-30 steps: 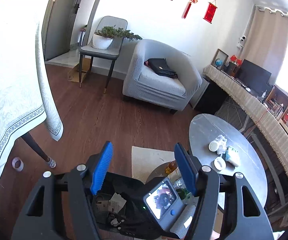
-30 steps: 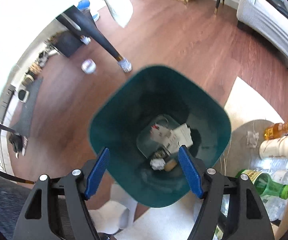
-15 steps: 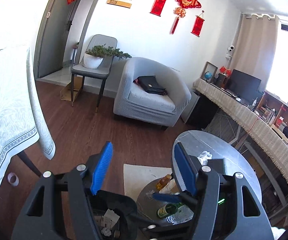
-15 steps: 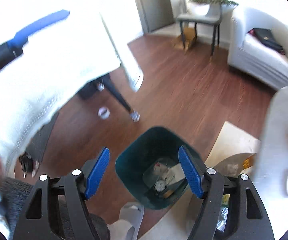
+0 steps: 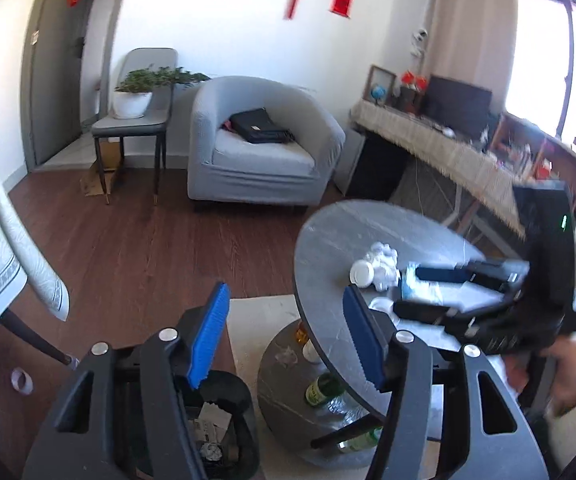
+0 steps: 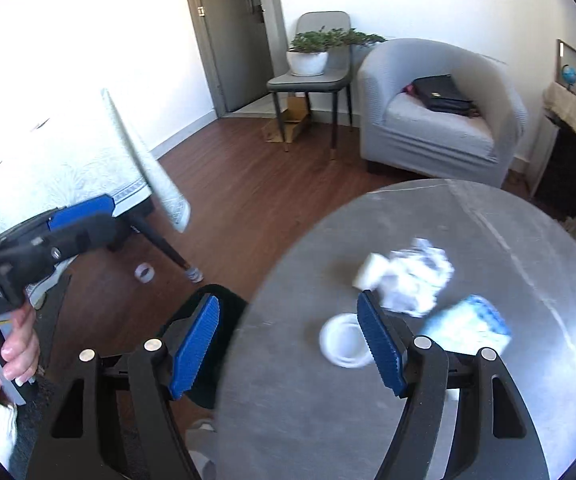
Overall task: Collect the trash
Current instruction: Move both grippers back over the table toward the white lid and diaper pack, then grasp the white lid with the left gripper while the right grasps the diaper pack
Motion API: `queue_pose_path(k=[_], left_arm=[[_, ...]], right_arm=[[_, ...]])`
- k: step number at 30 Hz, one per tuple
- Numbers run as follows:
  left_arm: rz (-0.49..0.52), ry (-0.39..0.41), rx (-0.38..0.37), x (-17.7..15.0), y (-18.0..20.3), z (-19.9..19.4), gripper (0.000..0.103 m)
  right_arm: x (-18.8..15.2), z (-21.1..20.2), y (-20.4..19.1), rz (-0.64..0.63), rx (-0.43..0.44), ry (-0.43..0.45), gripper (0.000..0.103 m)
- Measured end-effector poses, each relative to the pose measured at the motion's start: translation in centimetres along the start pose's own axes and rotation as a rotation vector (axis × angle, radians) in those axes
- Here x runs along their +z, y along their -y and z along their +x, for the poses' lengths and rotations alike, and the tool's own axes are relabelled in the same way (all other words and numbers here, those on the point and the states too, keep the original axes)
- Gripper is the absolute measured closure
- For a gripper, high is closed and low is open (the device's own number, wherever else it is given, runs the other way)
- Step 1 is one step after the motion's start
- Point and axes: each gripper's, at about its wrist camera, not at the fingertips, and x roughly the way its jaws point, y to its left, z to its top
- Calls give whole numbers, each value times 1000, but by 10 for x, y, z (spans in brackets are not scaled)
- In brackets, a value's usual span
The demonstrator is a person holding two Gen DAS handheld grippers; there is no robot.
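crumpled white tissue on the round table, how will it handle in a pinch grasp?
The crumpled tissue looks soft and loosely wadded, so it will probably compress rather than resist. It seems very light, so a nudge may just slide it across the smooth round table. It lies against a small white container, which might get dragged or tipped along.

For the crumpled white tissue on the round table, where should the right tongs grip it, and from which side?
Judging by shape, grip the crumpled tissue across its puffy middle, coming from above: it lies low on the round table, with the white bottle close against one side. The right tongs are open.
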Motion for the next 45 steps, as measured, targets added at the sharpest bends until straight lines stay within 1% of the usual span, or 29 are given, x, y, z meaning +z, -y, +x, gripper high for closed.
queue_pose_path(k=[2,5,8,9,11,14,16,17,19,20,21,23,25,27,29,32,35,37,40,45], left_arm=[[23,-34,-30,-4,9,11,46],[57,-79,-65,-9,24,27,47],[76,-120,-97,-15,37,46,53],[80,-126,-107,-15,40,49,55],[105,-135,-115,-17,51,58,55],[136,-162,-126,-20,67,72,59],[135,-189,-139,-22,74,83,59],[139,-204,-143,-23,79,88,55],[180,-221,-110,-27,87,96,53],[194,-229,-95,-29,90,99,49],[199,-238,-88,-30,91,103,47],[202,-251,-72,-32,92,110,46],[206,-258,-50,-33,93,117,46],[209,-254,-31,-32,94,121,45],[205,-247,-24,-31,94,124,44],[204,-243,-23,-28,98,129,45],[224,-235,-7,-27,103,131,61],[218,-237,-30,-26,103,131,61],[215,-220,-38,-25,103,127,61],[138,-189,-67,-22,98,116,61]], right_arm=[[-3,-9,17,13,-13,6,31],[-8,-17,39,32,-37,5,31],[-14,-23,58,51,-51,-2,31],[-16,-25,64,56,-51,-2,31],[-17,-27,74,72,-43,-5,31],[-18,-36,88,81,-23,-4,31],[-15,-41,92,51,-16,-13,31],[-14,-43,96,30,-20,-18,30],[-10,-42,104,-8,-30,-17,30],[-10,-43,108,-25,-35,-11,29],[-12,-44,111,-32,-33,-6,27],[-18,-46,120,-34,-10,4,23],[-25,-44,126,-35,11,-7,22],[-31,-41,127,-56,8,-29,22],[-35,-40,124,-78,30,-42,21],[-38,-39,120,-105,56,-56,17],[-41,-36,118,-133,57,-70,14],[-43,-35,116,-148,59,-82,13],[-45,-32,111,-178,61,-96,11],[-46,-23,102,-213,59,-124,8]])
